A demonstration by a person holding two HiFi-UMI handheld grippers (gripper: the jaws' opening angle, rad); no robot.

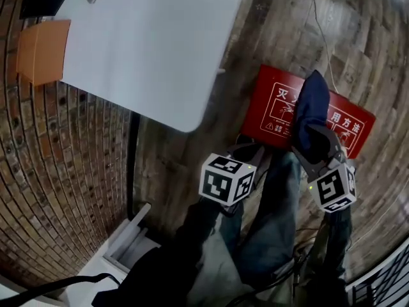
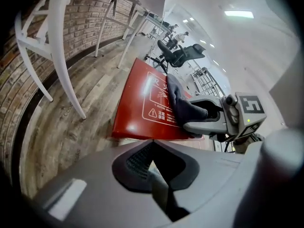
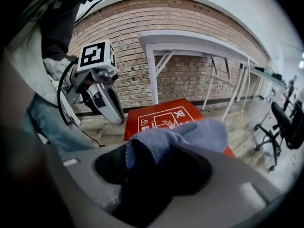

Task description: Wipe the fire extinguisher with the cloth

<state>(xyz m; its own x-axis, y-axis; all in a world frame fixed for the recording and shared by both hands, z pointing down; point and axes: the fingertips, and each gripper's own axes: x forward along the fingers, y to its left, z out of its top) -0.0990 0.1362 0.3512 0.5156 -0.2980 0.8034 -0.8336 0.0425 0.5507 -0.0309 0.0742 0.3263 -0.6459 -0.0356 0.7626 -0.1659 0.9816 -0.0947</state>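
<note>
A flat red fire extinguisher box [image 1: 275,107] with white printed signs lies on the wooden floor. A dark blue cloth [image 1: 311,104] rests on its top and runs back between the spread jaws of my right gripper [image 1: 314,144], which stands open around it. In the right gripper view the cloth [image 3: 190,134] bulges over the jaws, with the box [image 3: 161,115] behind it. My left gripper [image 1: 249,149] is shut and empty, with its tips at the near left corner of the box. In the left gripper view the box [image 2: 142,103] lies just ahead, with the cloth [image 2: 183,103] on it.
A white table [image 1: 160,43] stands to the left of the box, with an orange chair [image 1: 41,50] beyond it by the brick wall. A white frame [image 1: 128,235] sits near my legs. A thin cable [image 1: 319,31] runs across the floor behind the box. An office chair [image 2: 183,53] stands further off.
</note>
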